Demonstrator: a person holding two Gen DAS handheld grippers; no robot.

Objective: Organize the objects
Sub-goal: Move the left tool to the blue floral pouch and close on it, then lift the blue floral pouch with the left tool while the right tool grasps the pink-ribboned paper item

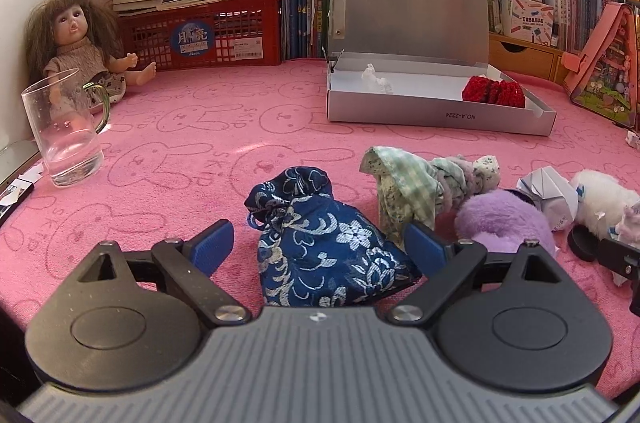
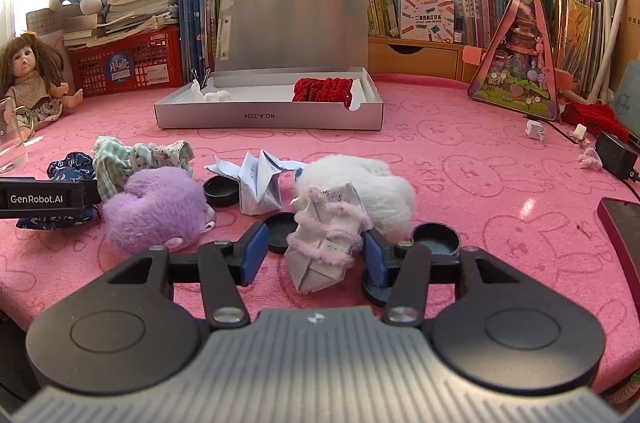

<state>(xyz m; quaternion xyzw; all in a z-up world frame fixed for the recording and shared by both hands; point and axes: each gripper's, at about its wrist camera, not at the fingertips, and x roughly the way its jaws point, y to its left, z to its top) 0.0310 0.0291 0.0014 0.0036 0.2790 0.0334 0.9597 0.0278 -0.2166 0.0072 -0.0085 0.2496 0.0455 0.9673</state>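
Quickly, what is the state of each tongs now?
Left tongs: open around the blue pouch.
Right tongs: open around the folded paper.

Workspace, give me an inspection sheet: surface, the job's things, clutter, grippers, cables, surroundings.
Surface: pink towel with rabbit print.
Job's things: open grey box holding a red knit piece and small white bits; on the towel a blue brocade pouch, checked cloth bundle, purple plush, white plush, folded paper with pink trim, black lids.
Clutter: glass mug, doll.
Grippers: left gripper open, pouch between its fingers, pads clear; right gripper open around the trimmed paper, not pressing.
Cables: black adapter with its lead at the right edge.
Surroundings: red crate, books, plush toys.
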